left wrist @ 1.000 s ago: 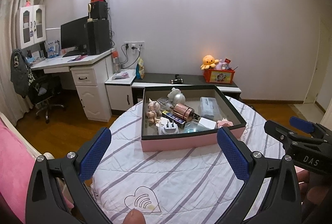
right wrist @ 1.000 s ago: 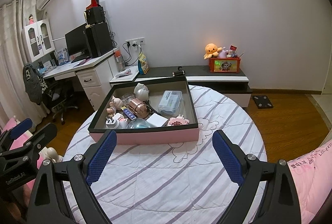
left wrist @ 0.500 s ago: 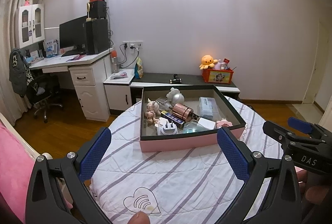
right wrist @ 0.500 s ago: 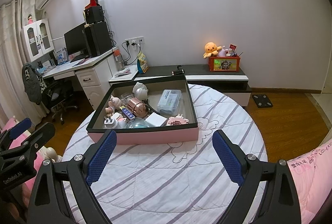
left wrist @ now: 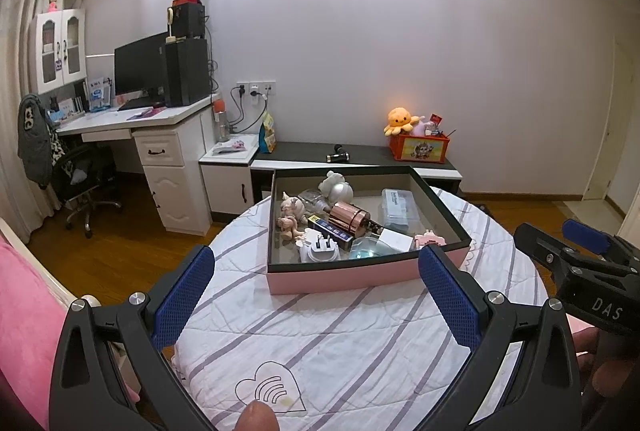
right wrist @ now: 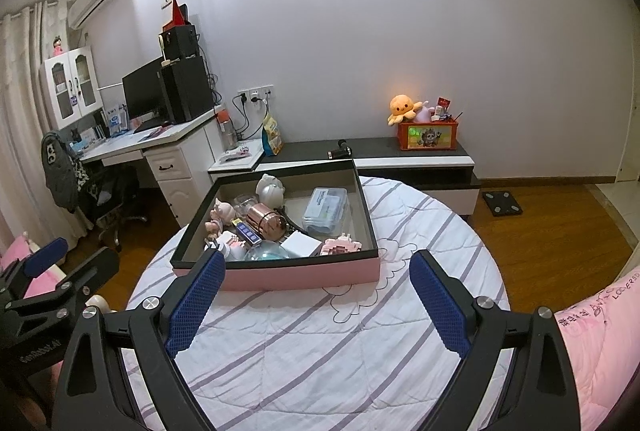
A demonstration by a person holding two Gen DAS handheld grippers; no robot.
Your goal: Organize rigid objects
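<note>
One pink box [left wrist: 352, 277], two tools, one copper cylinder [left wrist: 349, 218], one plug [left wrist: 322, 249].

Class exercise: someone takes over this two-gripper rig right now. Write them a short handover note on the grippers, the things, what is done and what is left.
Left gripper: open, empty, short of the box.
Right gripper: open, empty, also short of it.
The pink box sits on the round striped table. Jumbled inside it: copper cylinder, clear plastic case, white plug, figurines, pink block toy.
Done: nothing visibly sorted.
Left: picking and arranging the things, probably all of it.
</note>
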